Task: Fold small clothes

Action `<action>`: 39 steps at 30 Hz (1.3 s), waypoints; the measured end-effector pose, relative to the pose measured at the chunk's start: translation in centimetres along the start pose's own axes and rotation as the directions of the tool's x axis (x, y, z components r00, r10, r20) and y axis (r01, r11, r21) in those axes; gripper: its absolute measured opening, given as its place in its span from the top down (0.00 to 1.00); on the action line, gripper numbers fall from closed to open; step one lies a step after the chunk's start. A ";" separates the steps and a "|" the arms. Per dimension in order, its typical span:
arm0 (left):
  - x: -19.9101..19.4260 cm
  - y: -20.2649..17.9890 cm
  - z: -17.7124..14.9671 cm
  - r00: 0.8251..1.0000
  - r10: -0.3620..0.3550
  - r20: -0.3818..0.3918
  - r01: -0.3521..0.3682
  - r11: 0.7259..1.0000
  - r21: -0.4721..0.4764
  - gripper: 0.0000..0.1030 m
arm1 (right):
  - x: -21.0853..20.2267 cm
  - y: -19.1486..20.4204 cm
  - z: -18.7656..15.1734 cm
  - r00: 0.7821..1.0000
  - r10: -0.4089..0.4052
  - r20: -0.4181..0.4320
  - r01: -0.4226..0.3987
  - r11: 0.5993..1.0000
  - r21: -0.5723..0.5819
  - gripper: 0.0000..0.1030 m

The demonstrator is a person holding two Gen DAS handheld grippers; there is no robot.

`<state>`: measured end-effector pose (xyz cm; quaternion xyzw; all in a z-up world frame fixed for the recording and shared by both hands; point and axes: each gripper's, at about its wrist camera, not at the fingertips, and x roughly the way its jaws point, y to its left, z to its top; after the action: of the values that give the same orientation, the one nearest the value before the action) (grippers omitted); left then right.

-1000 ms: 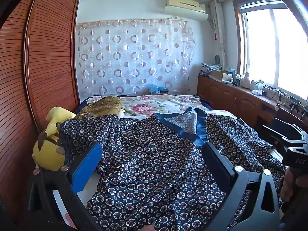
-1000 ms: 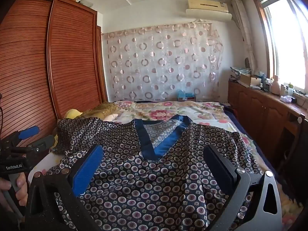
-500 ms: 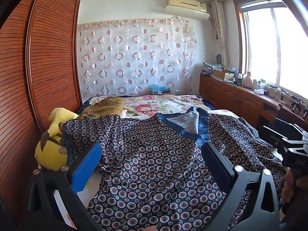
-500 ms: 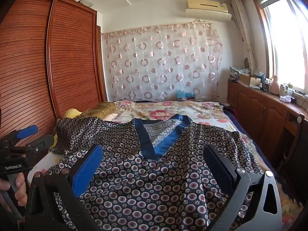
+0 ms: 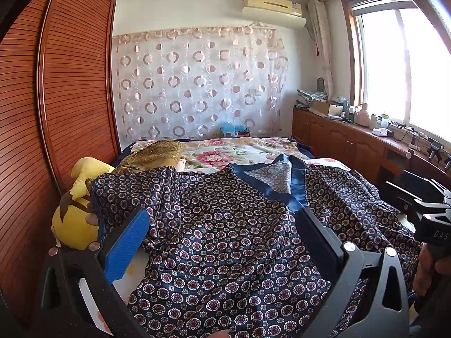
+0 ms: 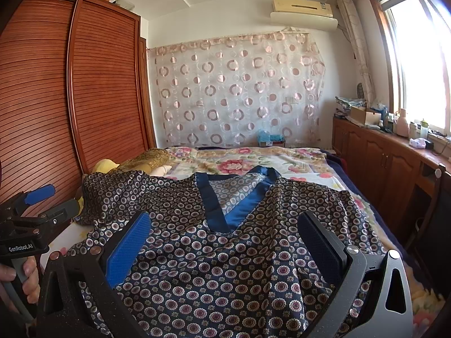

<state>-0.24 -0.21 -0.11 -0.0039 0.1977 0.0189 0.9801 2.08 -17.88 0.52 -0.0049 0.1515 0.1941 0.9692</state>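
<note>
A navy shirt with a small floral print and a blue V-neck band (image 5: 225,225) lies spread face up on the bed; it also shows in the right wrist view (image 6: 225,253). My left gripper (image 5: 225,231) is open and empty, held above the shirt's left half near its hem. My right gripper (image 6: 225,233) is open and empty above the shirt's middle, below the neck band. Each gripper shows at the edge of the other's view, the right gripper's body (image 5: 422,208) and the left gripper's body (image 6: 31,219).
A yellow plush toy (image 5: 76,217) and a gold pillow (image 5: 157,152) lie at the bed's left by the wooden wardrobe (image 5: 56,112). A floral bedspread (image 6: 239,163) covers the far bed. A cluttered wooden cabinet (image 6: 389,157) runs along the right under the window.
Both grippers have lifted and drifted slightly, so the view sits a little higher. The shirt has not moved. Both stay open.
</note>
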 end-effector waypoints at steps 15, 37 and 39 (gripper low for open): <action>0.2 -0.1 0.1 1.000 0.000 0.005 0.000 1.000 0.003 0.00 | -0.1 0.2 0.1 1.000 -0.004 0.005 0.004 1.000 0.000 0.00; 0.1 0.0 0.3 1.000 0.005 0.011 -0.005 1.000 0.007 0.00 | -0.1 0.0 -0.1 1.000 -0.003 0.007 0.003 1.000 0.004 0.00; 0.0 0.0 0.2 1.000 0.005 0.012 -0.005 1.000 0.007 0.00 | -0.1 0.1 -0.1 1.000 -0.004 0.007 0.004 1.000 0.005 0.00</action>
<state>-0.12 -0.24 0.09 0.0002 0.1918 0.0208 0.9812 1.90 -17.89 0.48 -0.0023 0.1487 0.1919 0.9701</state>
